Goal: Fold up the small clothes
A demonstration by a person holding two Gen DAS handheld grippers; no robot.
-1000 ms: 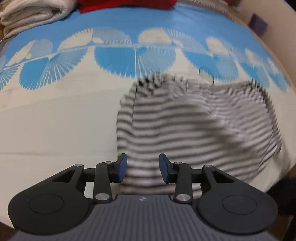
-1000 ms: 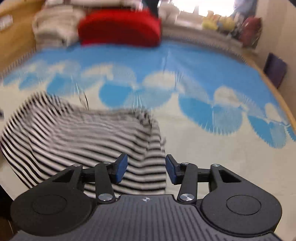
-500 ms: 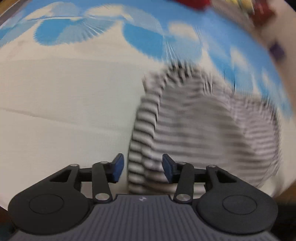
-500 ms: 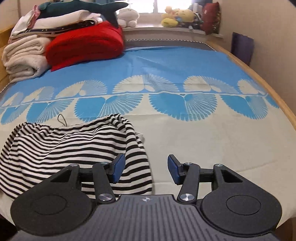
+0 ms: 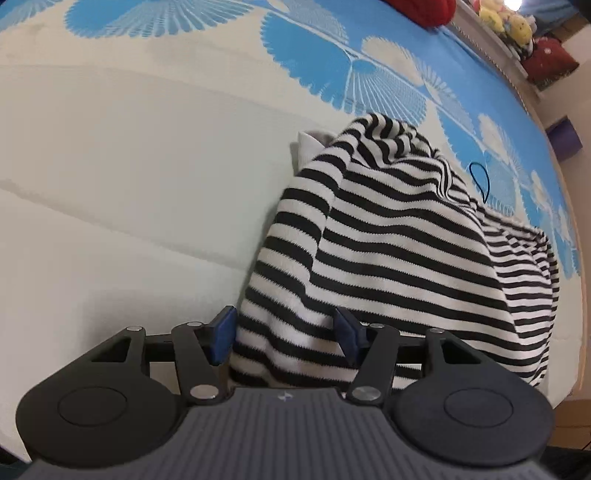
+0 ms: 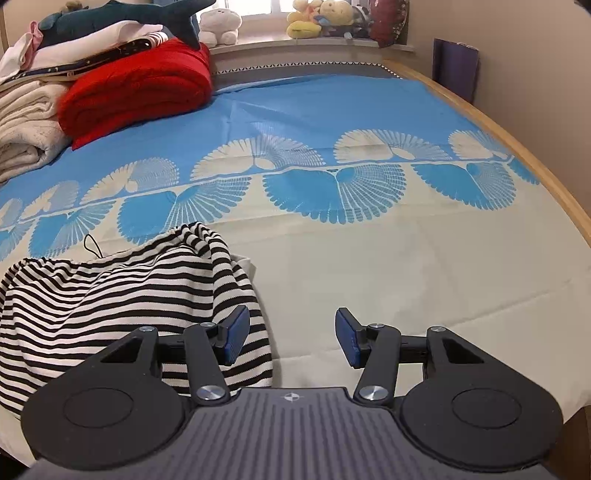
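A black-and-white striped small garment (image 5: 399,240) lies rumpled on the bed's cream and blue sheet (image 5: 129,184), with a thin black loop at its far edge. My left gripper (image 5: 284,332) hangs low over the garment's near left edge. Its jaws are opening, with striped cloth between the blue pads (image 5: 223,332) and no pad pressing on it. In the right wrist view the garment (image 6: 122,295) fills the lower left. My right gripper (image 6: 291,339) stands open at its right edge; the left pad is over the cloth, the right pad over bare sheet (image 6: 369,258).
At the bed's far left lie a folded red blanket (image 6: 140,88) and cream towels (image 6: 26,136), with more folded clothes and a plush shark (image 6: 122,14) on top. Soft toys (image 6: 317,18) line the windowsill. A wooden bed edge (image 6: 517,147) and a purple bag (image 6: 456,66) are at right.
My left gripper has come down and rolled, closing in on the garment's left edge, and its jaws have widened. My right gripper has shifted right, so the garment now lies left of its jaws.
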